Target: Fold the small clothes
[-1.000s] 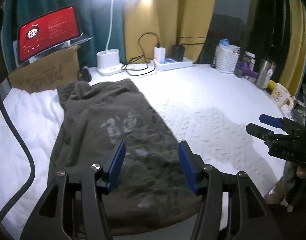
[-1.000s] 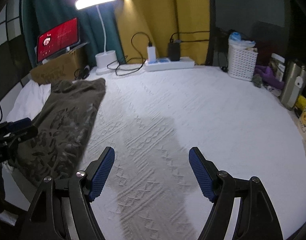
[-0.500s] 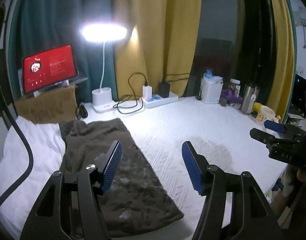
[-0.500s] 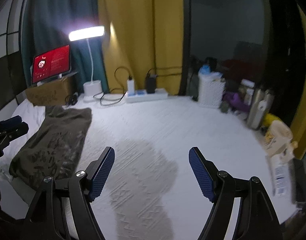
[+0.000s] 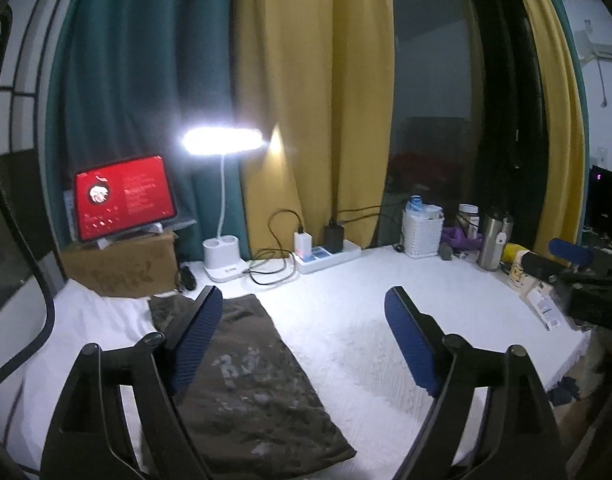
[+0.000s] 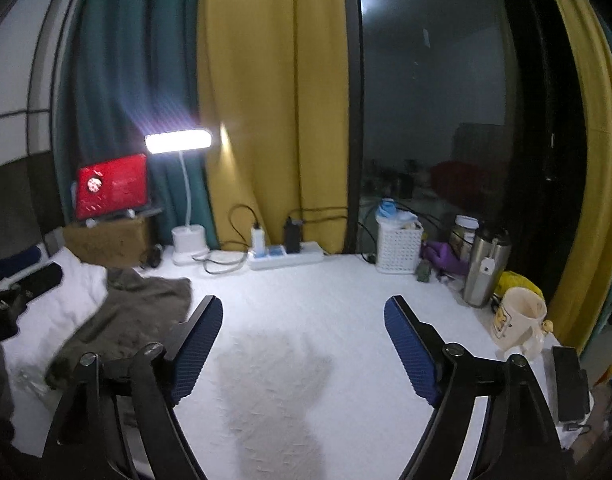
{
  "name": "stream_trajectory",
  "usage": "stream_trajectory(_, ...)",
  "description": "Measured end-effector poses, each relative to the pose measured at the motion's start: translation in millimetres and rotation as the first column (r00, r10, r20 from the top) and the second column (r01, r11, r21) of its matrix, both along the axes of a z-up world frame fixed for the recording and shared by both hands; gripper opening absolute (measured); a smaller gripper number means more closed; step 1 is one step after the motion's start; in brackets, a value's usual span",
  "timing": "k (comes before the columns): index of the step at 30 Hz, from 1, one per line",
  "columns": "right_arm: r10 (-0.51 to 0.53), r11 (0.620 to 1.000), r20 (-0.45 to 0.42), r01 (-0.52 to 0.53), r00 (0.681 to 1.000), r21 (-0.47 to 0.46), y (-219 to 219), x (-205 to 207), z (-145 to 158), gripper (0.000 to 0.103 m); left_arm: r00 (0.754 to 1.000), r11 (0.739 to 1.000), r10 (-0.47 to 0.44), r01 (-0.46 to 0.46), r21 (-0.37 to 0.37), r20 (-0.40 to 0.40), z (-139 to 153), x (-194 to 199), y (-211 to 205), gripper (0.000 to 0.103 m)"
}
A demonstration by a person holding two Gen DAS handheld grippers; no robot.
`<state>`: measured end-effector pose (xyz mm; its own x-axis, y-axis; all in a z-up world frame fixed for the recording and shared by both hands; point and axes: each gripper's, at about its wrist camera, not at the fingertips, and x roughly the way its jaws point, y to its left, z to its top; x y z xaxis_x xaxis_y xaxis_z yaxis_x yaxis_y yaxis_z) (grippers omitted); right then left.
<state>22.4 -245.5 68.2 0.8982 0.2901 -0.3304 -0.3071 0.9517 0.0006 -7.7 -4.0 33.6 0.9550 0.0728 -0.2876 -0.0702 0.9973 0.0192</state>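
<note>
Garment [image 5: 250, 376] folded, flat on surface [image 5: 365, 300], long axis running away from camera. Left claw [image 5: 306, 344] above its near end, nearer; right claw [image 6: 304, 350] well aside. Both opening wide, empty.

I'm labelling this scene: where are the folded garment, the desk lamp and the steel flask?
folded garment [image 5: 250, 384], left wrist view, printed top face.
desk lamp [image 5: 222, 141], left wrist view, lit head.
steel flask [image 6: 485, 272], right wrist view, body.
</note>
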Motion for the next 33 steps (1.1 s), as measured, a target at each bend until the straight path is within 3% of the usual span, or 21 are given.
stream_trajectory(6, -0.011, 1.0, 0.048, 0.01, 0.999, 0.027, 2, -20, 23, 0.095, 0.999, 0.999, 0.026, -0.027, 0.017, 0.046, 12, -15, 0, 0.088)
stream_trajectory(7, -0.016, 0.999, 0.051, 0.014, 0.999, 0.03, 3, -22, 25, 0.095, 0.998, 0.999, 0.032, -0.033, 0.021, 0.055, 13, -18, 1, 0.093)
stream_trajectory(18, -0.01, 1.0, 0.128, 0.01, 0.992, 0.006, 14, -49, 49, 0.095, 0.98, 0.997, 0.069, -0.076, 0.029, 0.185, 29, -43, 12, 0.101)
stream_trajectory(23, 0.001, 1.0, 0.139, -0.001, 0.99, 0.0, 19, -59, 57, 0.095, 0.98, 0.998, 0.057, -0.061, 0.014, 0.192, 35, -51, 16, 0.102)
stream_trajectory(33, -0.012, 1.0, 0.214, 0.013, 0.977, -0.002, 14, -85, 77, 0.095, 0.972, 0.992, 0.123, -0.124, -0.007, 0.199, 51, -67, 25, 0.102)
